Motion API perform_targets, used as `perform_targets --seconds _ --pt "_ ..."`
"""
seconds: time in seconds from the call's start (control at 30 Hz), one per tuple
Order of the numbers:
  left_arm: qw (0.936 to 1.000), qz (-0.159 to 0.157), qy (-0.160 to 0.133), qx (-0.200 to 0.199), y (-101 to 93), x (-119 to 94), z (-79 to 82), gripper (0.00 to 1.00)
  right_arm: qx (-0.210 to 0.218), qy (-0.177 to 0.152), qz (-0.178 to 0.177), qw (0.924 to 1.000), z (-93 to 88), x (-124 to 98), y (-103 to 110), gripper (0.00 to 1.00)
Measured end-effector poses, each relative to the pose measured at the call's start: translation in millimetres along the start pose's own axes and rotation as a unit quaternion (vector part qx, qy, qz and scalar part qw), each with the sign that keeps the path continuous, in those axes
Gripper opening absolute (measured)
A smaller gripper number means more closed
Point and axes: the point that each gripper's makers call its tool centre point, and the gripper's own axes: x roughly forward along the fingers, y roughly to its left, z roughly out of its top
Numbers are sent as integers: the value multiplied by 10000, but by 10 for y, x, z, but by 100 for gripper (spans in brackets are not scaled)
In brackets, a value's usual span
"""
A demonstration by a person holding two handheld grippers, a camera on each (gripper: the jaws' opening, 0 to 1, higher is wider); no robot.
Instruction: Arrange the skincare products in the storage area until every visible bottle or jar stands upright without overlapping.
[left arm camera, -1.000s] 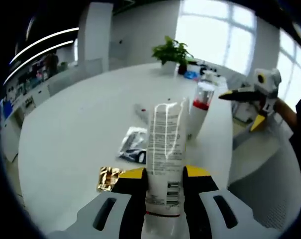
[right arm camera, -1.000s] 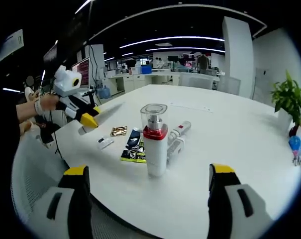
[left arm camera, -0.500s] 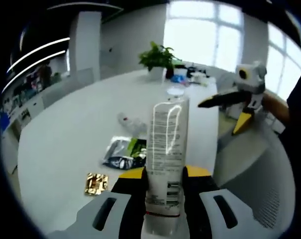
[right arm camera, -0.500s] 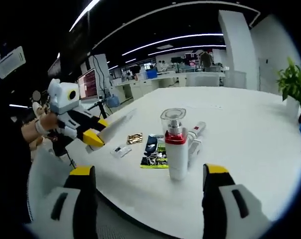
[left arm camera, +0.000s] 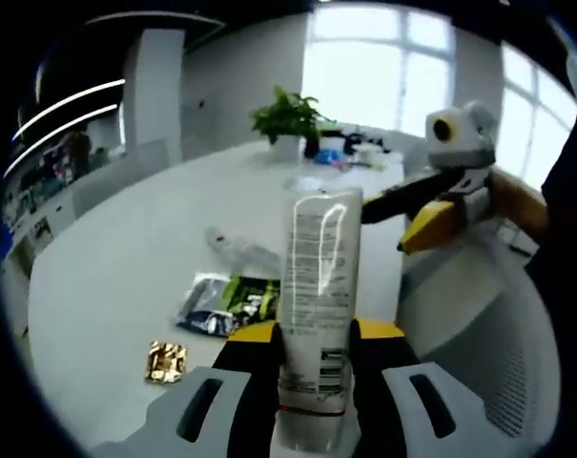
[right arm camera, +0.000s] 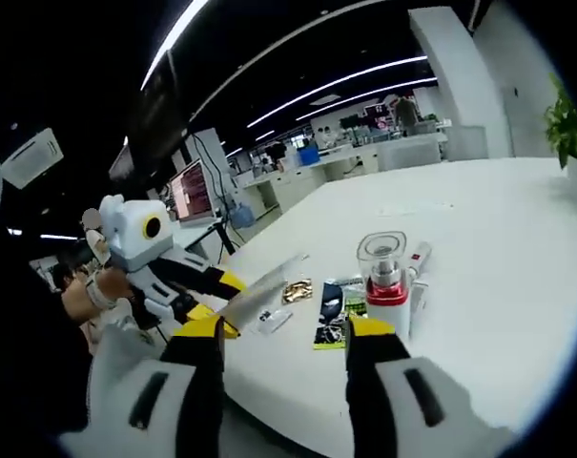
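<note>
Gripping a white squeeze tube (left arm camera: 317, 286) upright at lower centre of the left gripper view, the left gripper (left arm camera: 315, 355) has its fingers closed on the tube's lower end. Behind it on the white desk (left arm camera: 116, 277) lie a gold sachet (left arm camera: 166, 361), a dark-and-green sachet (left arm camera: 229, 303) and a clear bottle (left arm camera: 240, 254) on its side. In the right gripper view, the right gripper (right arm camera: 285, 345) holds nothing, fingers moderately apart; a red-collared pump bottle (right arm camera: 385, 284) stands upright at centre right.
</note>
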Motion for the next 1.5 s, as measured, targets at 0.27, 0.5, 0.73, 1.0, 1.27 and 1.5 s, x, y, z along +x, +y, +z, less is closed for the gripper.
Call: perform_targets --seconds 0.27,0.5,0.73,1.0,1.27,1.5 --pt "9999 -103 26 117 -124 74 7 25 100 -48 178 9998 7 66 71 41" --pt "9993 -97 151 339 -183 146 -6 25 206 -101 149 9996 30 78 28 29" --pt "9990 -74 144 412 -196 165 -1 25 399 -110 93 9991 49 57 -31 18" --pt "9986 -43 228 477 -189 194 -27 25 269 -49 121 9996 68 59 11 14" --pt "9986 9 237 476 -172 260 -11 25 -5 -138 228 9996 170 84 122 11" --pt "9986 4 246 470 -166 320 5 25 -474 -245 348 9980 221 93 206 10"
